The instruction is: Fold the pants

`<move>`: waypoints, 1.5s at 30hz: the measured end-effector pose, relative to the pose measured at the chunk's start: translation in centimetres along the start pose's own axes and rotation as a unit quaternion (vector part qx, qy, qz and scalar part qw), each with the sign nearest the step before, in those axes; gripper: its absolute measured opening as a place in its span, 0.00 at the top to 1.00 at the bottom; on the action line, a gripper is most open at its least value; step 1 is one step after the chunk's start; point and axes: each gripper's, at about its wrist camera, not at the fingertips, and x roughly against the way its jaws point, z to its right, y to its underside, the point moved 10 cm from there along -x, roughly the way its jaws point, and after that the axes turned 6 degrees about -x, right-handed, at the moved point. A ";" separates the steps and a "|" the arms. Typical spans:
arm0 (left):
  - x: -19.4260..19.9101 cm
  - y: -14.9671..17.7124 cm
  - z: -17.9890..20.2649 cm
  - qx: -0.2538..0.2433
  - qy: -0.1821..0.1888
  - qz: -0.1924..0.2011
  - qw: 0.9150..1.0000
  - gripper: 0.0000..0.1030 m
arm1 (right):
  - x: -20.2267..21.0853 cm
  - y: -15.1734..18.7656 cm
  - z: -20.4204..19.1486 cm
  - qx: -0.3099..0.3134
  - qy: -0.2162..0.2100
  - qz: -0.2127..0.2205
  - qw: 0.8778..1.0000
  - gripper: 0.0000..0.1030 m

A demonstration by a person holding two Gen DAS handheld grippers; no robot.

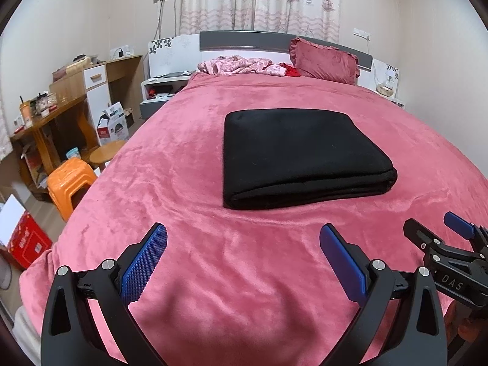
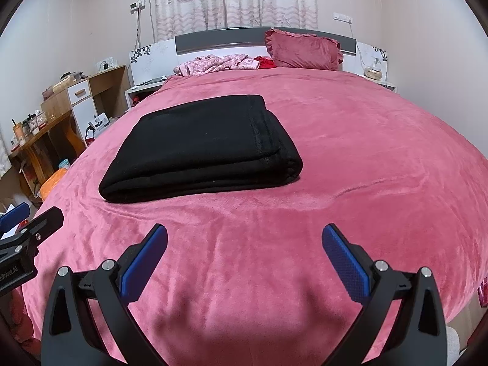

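Pants (image 1: 302, 155) sit folded on the bed (image 1: 189, 158) just ahead of my left gripper (image 1: 244, 257) and right gripper (image 2: 244, 257), both spread wide and empty; looks soft and floppy, so I'd pinch the thick near edge.

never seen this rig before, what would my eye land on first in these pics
The black pants, folded into a thick neat rectangle, sit alone in the middle of the pink bedspread and stand out hard against it. In the foreground the left hand-held gripper and the right hand-held gripper hang open over the near bedspread, blue pads spread, touching nothing. At the headboard lie a dark pink pillow and a crumpled pink garment.
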 end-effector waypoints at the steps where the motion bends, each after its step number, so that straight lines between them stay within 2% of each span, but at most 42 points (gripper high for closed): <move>1: 0.0 0.0 0.0 0.000 0.000 -0.001 1.000 0.04 | 0.0 0.0 0.1 -0.001 0.000 -0.001 1.000 0.02; 34: -0.4 0.6 -0.3 0.002 -0.003 -0.008 1.000 0.04 | -0.5 0.2 0.2 0.002 -0.004 -0.004 1.000 0.02; 45: -0.8 1.3 -0.3 0.002 -0.003 -0.025 1.000 0.04 | -0.6 0.2 0.4 0.004 -0.003 -0.007 1.000 0.02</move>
